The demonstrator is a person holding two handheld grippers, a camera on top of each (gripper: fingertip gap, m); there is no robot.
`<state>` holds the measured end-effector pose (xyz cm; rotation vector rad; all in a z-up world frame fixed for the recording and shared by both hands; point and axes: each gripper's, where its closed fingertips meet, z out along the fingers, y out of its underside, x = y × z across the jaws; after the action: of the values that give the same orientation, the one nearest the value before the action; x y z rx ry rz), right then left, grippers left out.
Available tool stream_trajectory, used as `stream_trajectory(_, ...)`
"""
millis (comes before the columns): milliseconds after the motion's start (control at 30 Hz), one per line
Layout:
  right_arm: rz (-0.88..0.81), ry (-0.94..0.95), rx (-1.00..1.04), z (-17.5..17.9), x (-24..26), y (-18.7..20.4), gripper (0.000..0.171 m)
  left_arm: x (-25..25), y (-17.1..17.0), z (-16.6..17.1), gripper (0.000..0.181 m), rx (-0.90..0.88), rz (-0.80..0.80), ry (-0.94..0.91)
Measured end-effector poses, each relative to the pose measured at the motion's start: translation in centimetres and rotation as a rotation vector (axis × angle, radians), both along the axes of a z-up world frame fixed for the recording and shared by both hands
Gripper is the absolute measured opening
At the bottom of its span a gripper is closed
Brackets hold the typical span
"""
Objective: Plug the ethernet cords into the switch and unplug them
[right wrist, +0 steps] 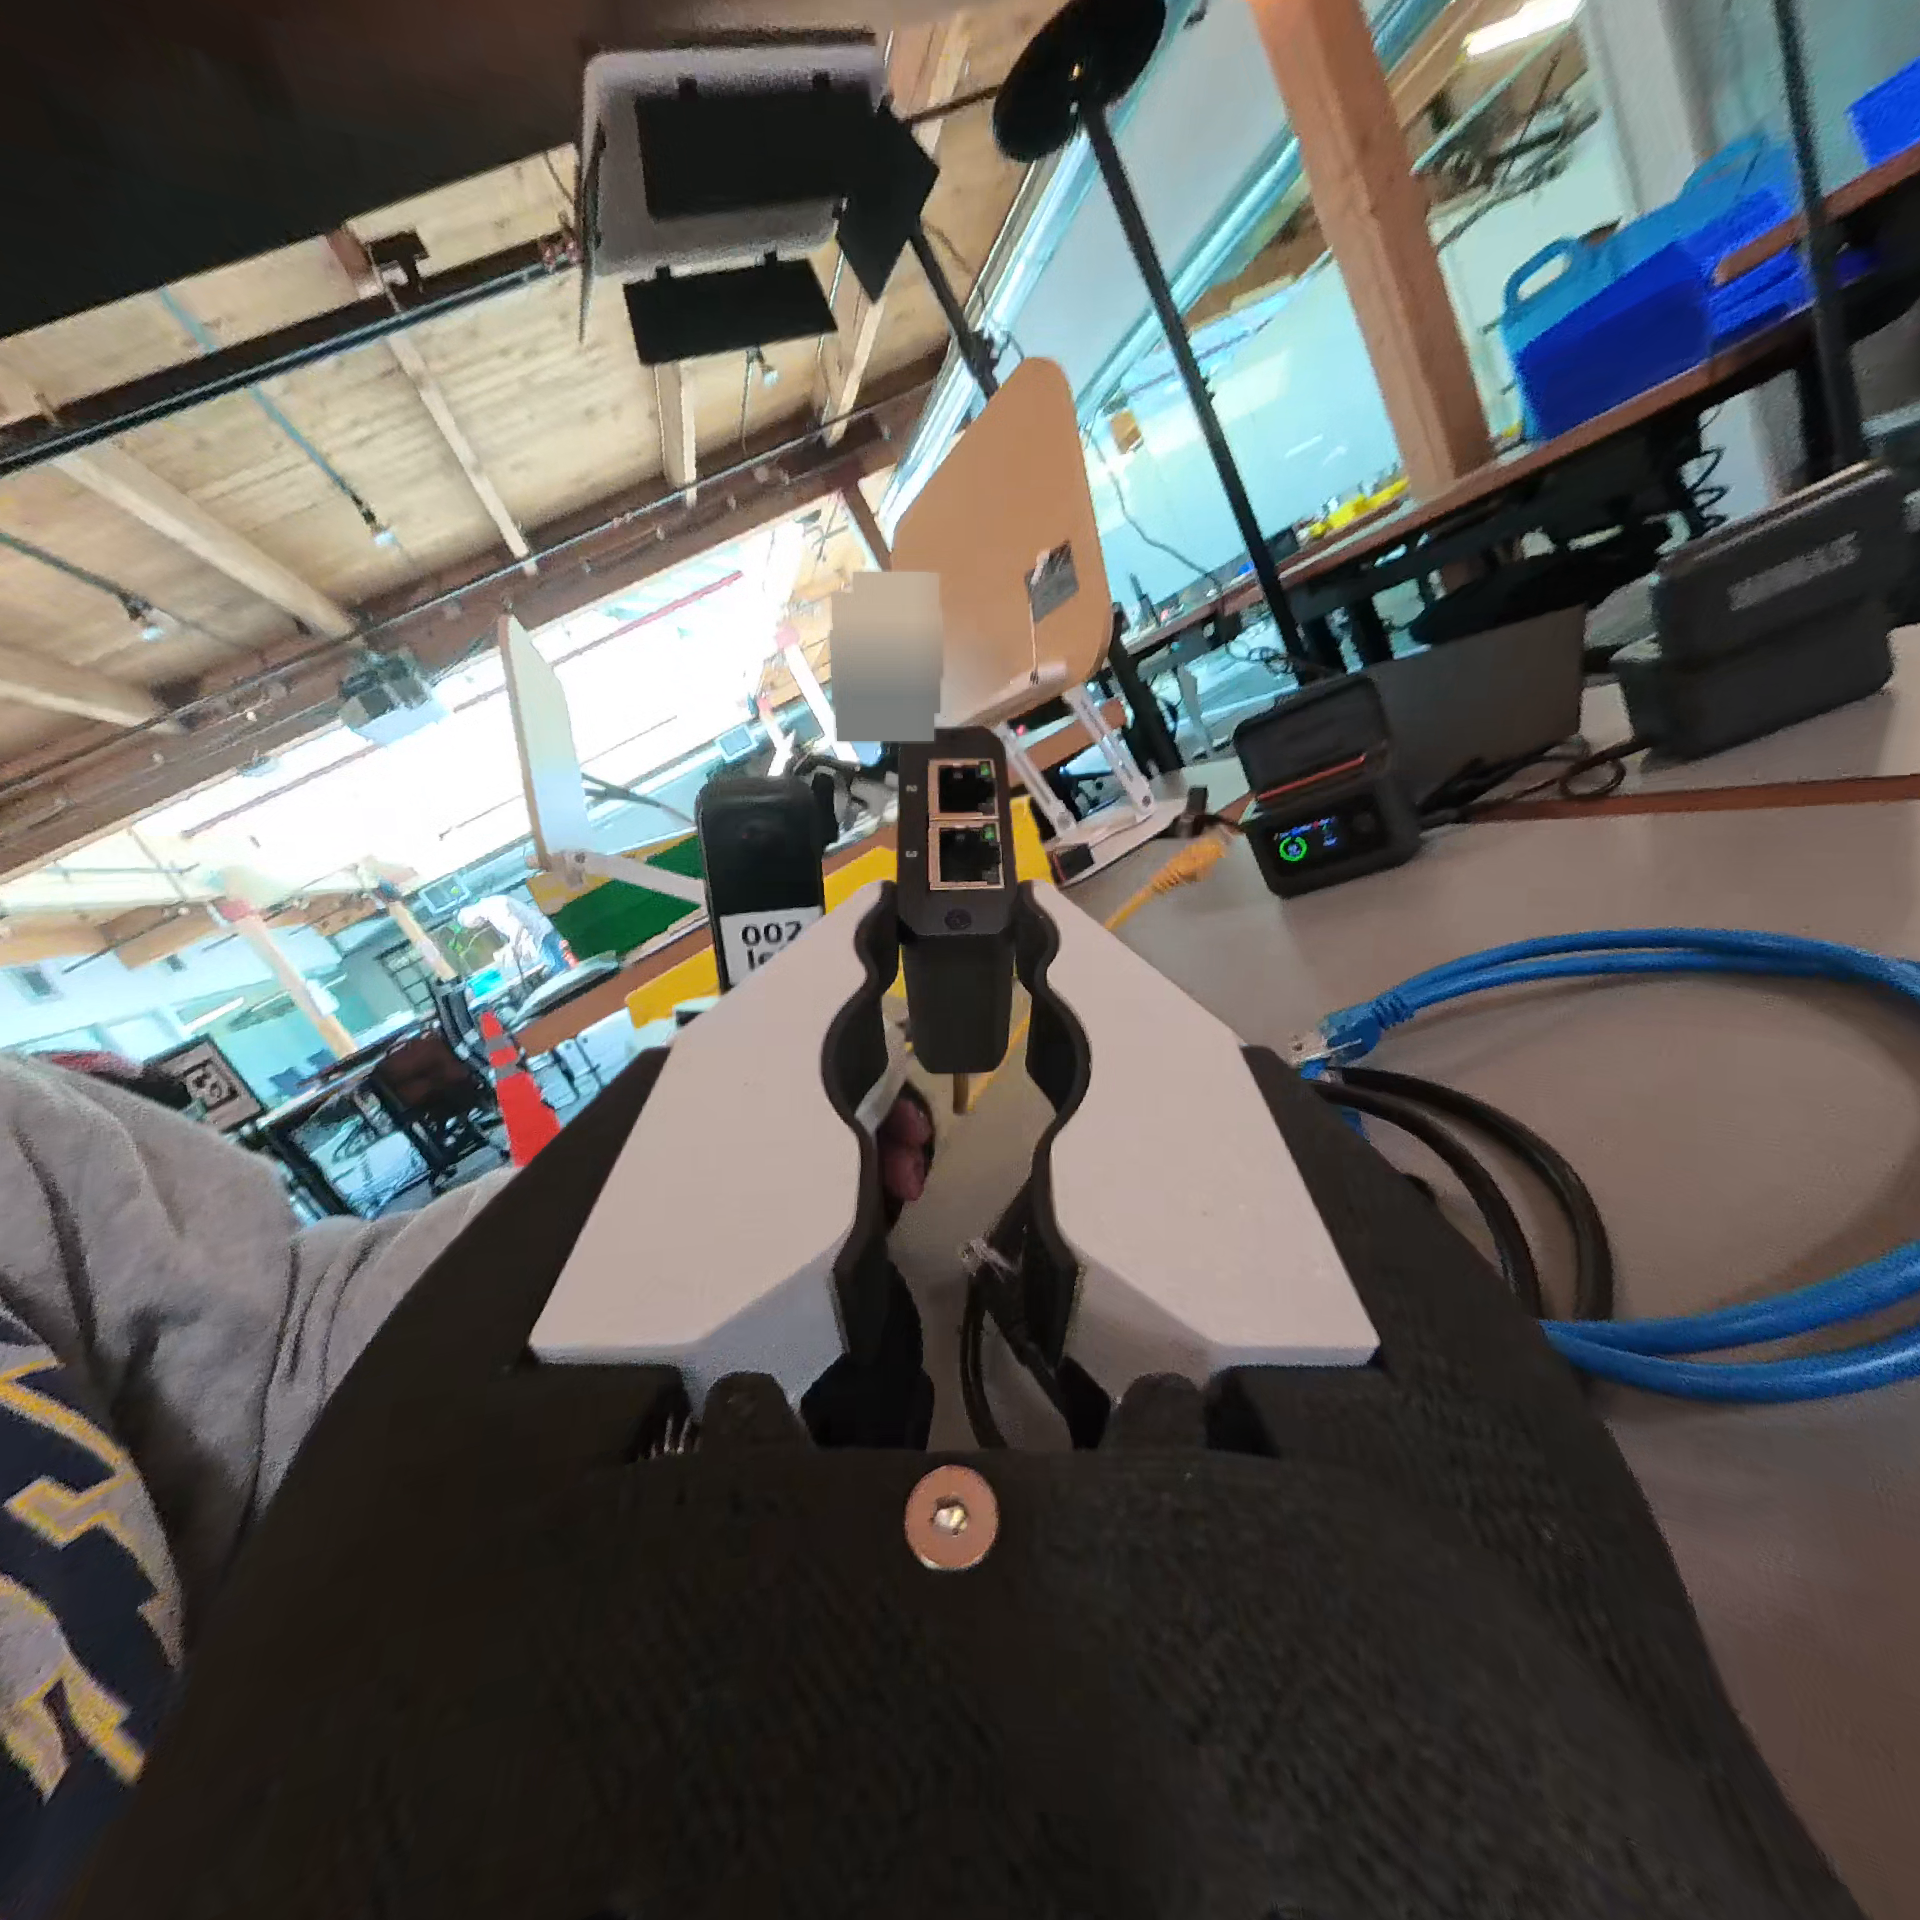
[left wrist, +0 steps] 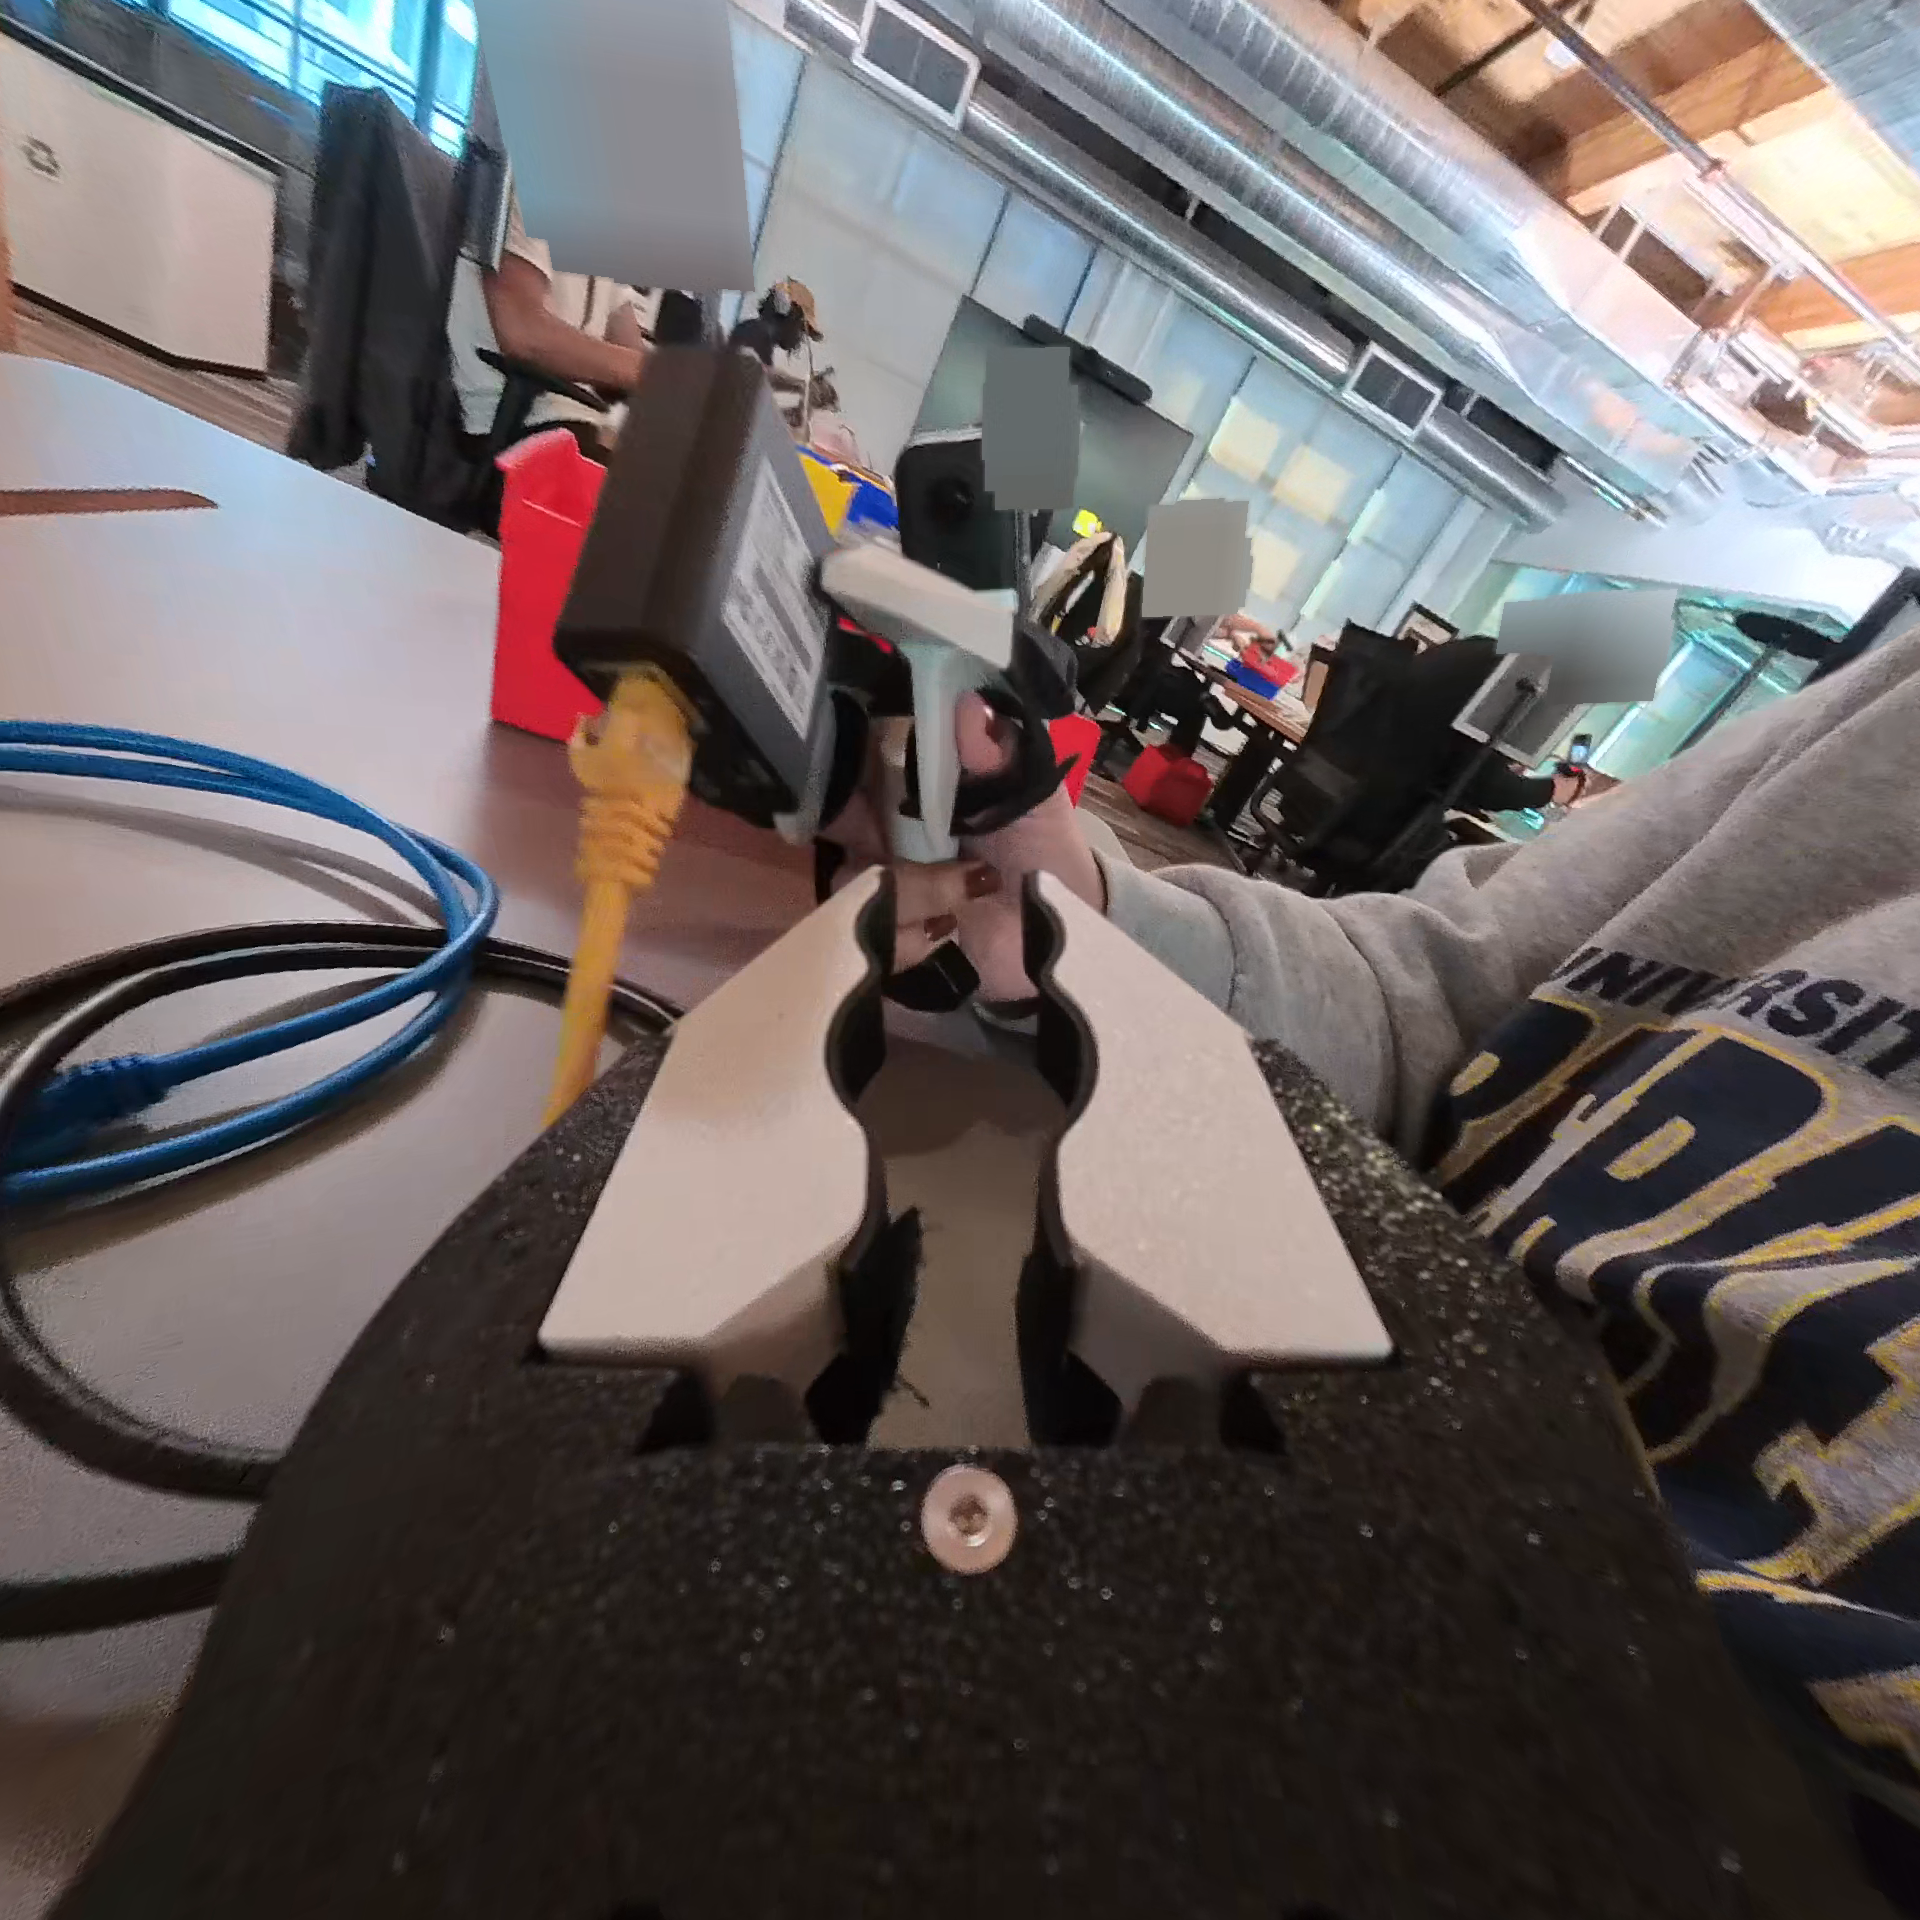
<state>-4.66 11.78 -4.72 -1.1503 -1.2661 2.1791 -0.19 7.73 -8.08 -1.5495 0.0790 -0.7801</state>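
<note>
My right gripper (right wrist: pixel 958 914) is shut on the small black switch (right wrist: pixel 954 883) and holds it upright above the table. Two empty ports (right wrist: pixel 966 821) face this camera. In the left wrist view the switch (left wrist: pixel 707 561) is tilted in the right gripper's white fingers (left wrist: pixel 914 613), and a yellow ethernet plug (left wrist: pixel 634 758) sits in its lower end, its cord hanging to the table. My left gripper (left wrist: pixel 961 894) is open and empty, below and in front of the switch. A blue cord (left wrist: pixel 312 935) lies coiled at the left, its plug (right wrist: pixel 1340 1029) loose.
A black cable (right wrist: pixel 1507 1195) loops on the table (right wrist: pixel 1558 894) under the blue cord. Another yellow plug (right wrist: pixel 1190 860) lies farther back. A red bin (left wrist: pixel 540 592), a small power unit (right wrist: pixel 1330 821) and a grey case (right wrist: pixel 1766 644) stand behind. A grey sleeve (left wrist: pixel 1351 977) is at the right. The grey case (right wrist: pixel 1766 644) sits 35 cm or so from the ends of my right fingers.
</note>
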Motion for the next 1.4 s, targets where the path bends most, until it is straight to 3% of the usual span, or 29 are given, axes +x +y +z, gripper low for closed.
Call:
stream_trajectory(200, 0.001, 0.078, -0.045, 1.7, 0.8, -0.4, 0.02, 1.6, 2.1, -0.2, 0.05, -0.012, 0.068, -0.04)
stream_trajectory(433, 0.036, 0.165, -0.11, 3.4, 1.8, -0.9, 0.02, 0.6, 2.5, 0.7, 0.069, 0.048, 0.222, -0.068)
stream_trajectory(567, 0.104, 0.146, -0.075, 3.0, 1.9, -2.1, 0.02, -0.7, 0.7, 3.5, 0.064, 0.23, 0.191, -0.208)
stream_trajectory(767, 0.286, 0.086, 0.03, 1.2, 2.3, -5.4, 0.02, -1.2, -1.4, 5.6, 0.039, 0.368, 0.158, -0.188)
stream_trajectory(833, 0.307, 0.079, 0.086, 0.8, 2.5, -6.2, 0.02, -1.8, -1.7, 5.2, 0.021, 0.347, 0.163, -0.141)
stream_trajectory(967, 0.246, 0.029, 0.306, -1.5, 1.8, -6.3, 0.024, -2.6, -2.1, 4.2, 0.021, 0.268, 0.184, 0.071)
stream_trajectory(1133, 0.09, -0.179, 0.958, -8.9, 0.7, -3.5, 0.032, -5.2, -3.5, 1.5, 0.021, 0.154, 0.254, 0.386)
stream_trajectory(1267, 0.151, -0.276, 1.068, -11.9, 0.8, -4.3, 0.029, -5.6, -4.0, 0.1, 0.021, 0.117, 0.209, 0.412)
stream_trajectory(1400, 0.147, -0.283, 1.088, -12.4, 0.6, -4.3, 0.021, -5.6, -3.9, -0.4, 0.021, 0.088, 0.177, 0.379)
